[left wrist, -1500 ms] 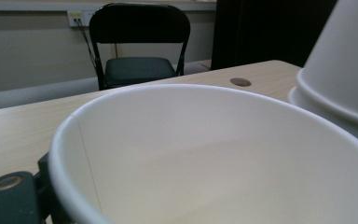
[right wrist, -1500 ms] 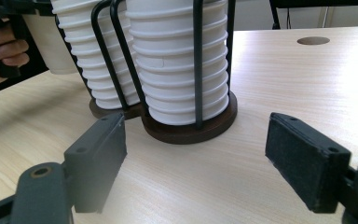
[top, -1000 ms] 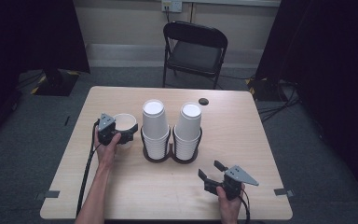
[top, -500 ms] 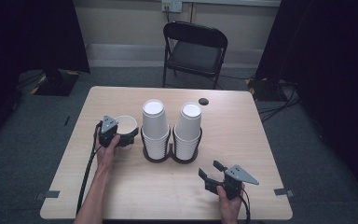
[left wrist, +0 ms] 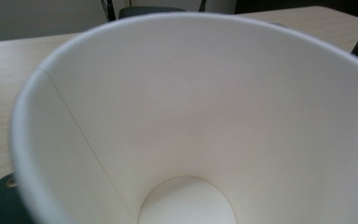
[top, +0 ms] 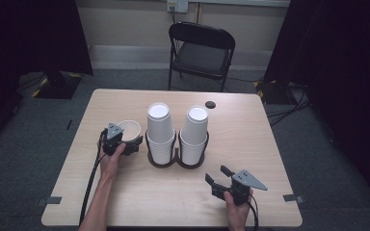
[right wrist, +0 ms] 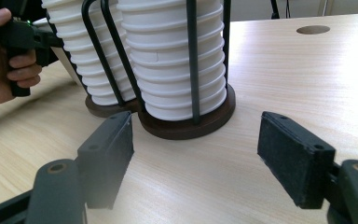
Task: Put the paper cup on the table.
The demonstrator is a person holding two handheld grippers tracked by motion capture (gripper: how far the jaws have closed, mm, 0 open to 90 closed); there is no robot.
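Observation:
A white paper cup (top: 129,128) stands mouth-up just left of the cup holder, and its inside (left wrist: 205,116) looms close in the left gripper view. My left gripper (top: 130,137) has the cup between its jaws, which have just been closing on it; one black jaw edge (left wrist: 0,200) lies against the cup's outer wall. Two tall stacks of white cups (top: 160,132) (top: 195,130) stand in a black wire holder (top: 176,161). My right gripper (top: 217,175) (right wrist: 196,154) rests open near the front right, pointing at the holder's base (right wrist: 191,123), with nothing between its pads.
A folding chair (top: 200,48) stands beyond the table's far edge. A small dark round spot (top: 210,104) (right wrist: 313,30) sits near the far edge. The left hand (right wrist: 0,60) grips its gripper beside the far stack (right wrist: 81,60). Bare tabletop (top: 250,139) lies right of the holder.
The left gripper and the cup have shifted slightly toward the holder. The right gripper has stayed put.

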